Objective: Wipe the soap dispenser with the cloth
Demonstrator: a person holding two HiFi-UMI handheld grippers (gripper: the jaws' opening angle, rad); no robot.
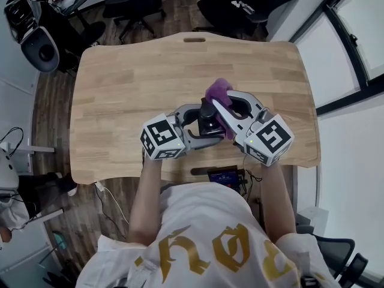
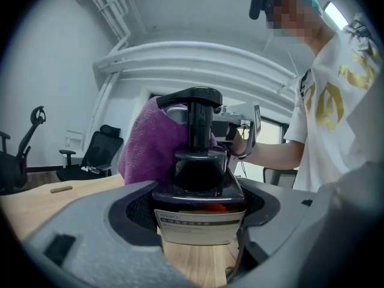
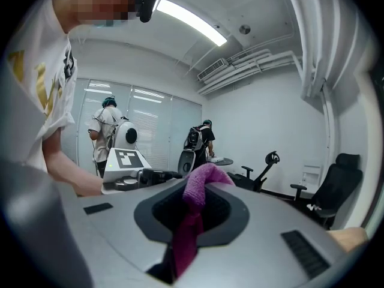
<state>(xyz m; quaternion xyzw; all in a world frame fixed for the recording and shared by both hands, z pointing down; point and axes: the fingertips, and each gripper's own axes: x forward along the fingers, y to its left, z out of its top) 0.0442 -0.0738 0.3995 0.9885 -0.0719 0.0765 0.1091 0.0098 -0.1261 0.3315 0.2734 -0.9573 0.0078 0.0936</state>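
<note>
Left hand-held gripper (image 1: 204, 128): clamped around the soap dispenser (image 2: 201, 182), which stands upright on the table (image 1: 132, 77).
Right hand-held gripper (image 3: 191, 218): pinching the purple cloth (image 3: 201, 182).
Relation: the cloth lies against the dispenser's far side by the pump, so wiping likely runs down its vertical axis.

Table (image 1: 120, 83): pale wood, beneath your left gripper (image 1: 204, 128).
Floor (image 1: 54, 113): dark planks, left of it.
Chairs (image 1: 138, 2): black, beyond it.
Window (image 1: 360, 29): to its right.
Ceiling light (image 3: 192, 21): strip, lit.

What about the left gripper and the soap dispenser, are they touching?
Touching. The left gripper view shows the left gripper shut on the soap dispenser, jaws against both sides.
</note>
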